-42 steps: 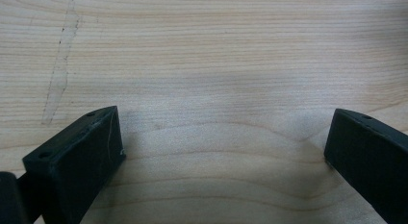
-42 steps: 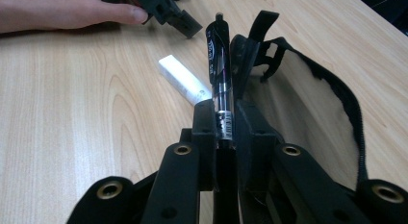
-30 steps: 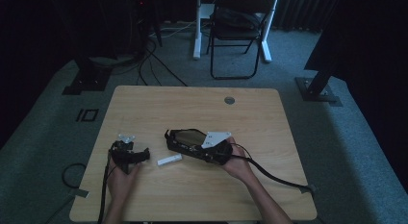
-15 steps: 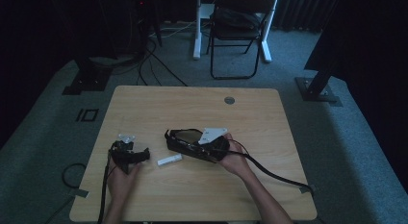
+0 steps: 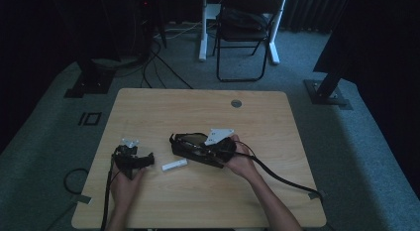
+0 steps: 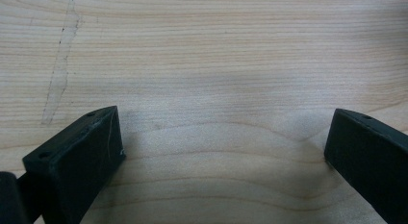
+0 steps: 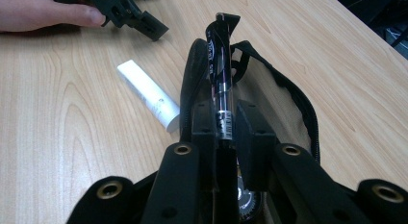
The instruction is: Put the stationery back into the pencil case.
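Wooden table (image 5: 257,117) with a round grommet (image 5: 236,103); beyond it, a folding chair (image 5: 245,28) on grey carpet (image 5: 376,156).

On the counter (image 5: 267,112), the pouch (image 5: 190,146) lies near the middle, with the small tube (image 5: 174,165) just left of it on the near side. The pen (image 7: 222,84) sits over the pouch's opening between the right tongs (image 7: 225,125), and the left tongs (image 5: 141,160) lie left of the tube, well apart from the pouch. A chair (image 5: 245,28) stands on the floor beyond the far edge.

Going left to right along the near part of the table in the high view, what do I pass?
left gripper → white tube → black pencil case → right gripper, shut on a pen → its cable
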### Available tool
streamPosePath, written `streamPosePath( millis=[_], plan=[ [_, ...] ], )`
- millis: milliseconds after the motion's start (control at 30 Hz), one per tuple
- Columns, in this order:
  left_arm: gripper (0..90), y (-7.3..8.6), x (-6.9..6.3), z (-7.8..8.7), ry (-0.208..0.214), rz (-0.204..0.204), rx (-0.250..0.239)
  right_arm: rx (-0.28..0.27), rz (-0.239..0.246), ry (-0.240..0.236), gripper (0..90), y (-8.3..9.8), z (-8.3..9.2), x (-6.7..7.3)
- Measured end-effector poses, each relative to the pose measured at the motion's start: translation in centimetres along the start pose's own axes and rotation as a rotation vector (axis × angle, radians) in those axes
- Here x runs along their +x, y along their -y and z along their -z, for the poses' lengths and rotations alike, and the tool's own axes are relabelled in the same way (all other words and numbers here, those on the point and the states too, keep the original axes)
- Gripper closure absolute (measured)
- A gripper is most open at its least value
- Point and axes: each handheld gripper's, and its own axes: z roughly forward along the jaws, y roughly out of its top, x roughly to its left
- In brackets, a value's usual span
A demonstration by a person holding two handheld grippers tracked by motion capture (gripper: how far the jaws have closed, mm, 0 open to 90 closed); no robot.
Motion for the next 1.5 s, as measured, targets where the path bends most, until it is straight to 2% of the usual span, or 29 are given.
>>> streamPosePath(
  millis=[767, 1500],
  plan=[
    [0.0, 0.0, 0.0, 0.0, 0.001, -0.001, 0.002, 0.0, -0.004, 0.005, 79.6, 0.1, -0.7, -1.3],
    [0.0, 0.0, 0.0, 0.0, 0.0, 0.004, -0.003, 0.036, 0.006, 0.008, 79.6, 0.5, -2.1, -1.8]
  ],
)
